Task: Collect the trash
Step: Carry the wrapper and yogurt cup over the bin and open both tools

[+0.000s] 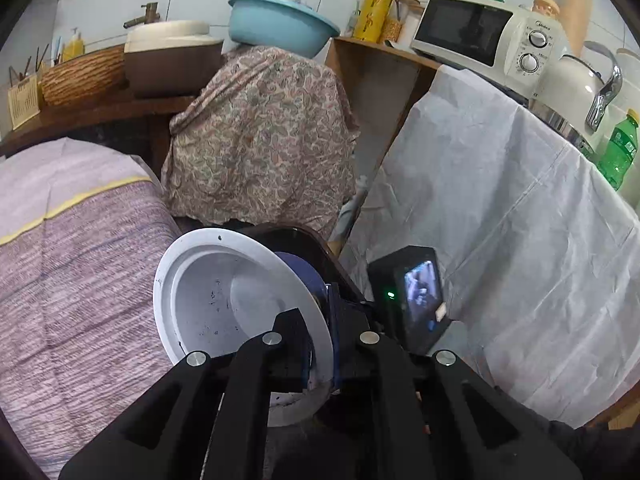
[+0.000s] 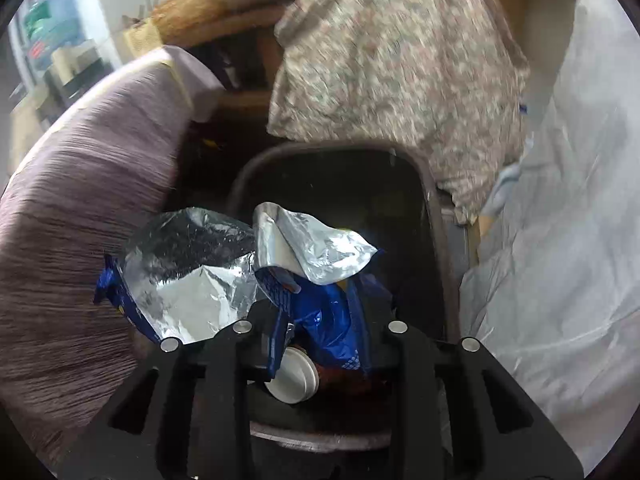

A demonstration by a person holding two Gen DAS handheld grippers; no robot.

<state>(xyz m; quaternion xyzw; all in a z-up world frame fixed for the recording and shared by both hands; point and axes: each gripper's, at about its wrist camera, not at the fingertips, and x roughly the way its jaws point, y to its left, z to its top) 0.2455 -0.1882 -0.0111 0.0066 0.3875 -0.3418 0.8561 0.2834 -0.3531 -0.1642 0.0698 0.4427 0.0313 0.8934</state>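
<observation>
Two grippers work over a dark bin (image 2: 332,200): the left gripper (image 1: 320,344) pinches a white bowl (image 1: 224,300), the right gripper (image 2: 320,332) clamps a torn foil wrapper (image 2: 316,248). Released short of the rim, the light wrapper could drift outside.

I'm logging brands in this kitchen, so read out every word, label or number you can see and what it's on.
"Midea": on the white toaster oven, above its dials.
Yellow roll: characters too distorted to read.
Green bottle: label too small.
Paper card at the basket: print too small.
Blue snack wrapper: no readable print.
</observation>
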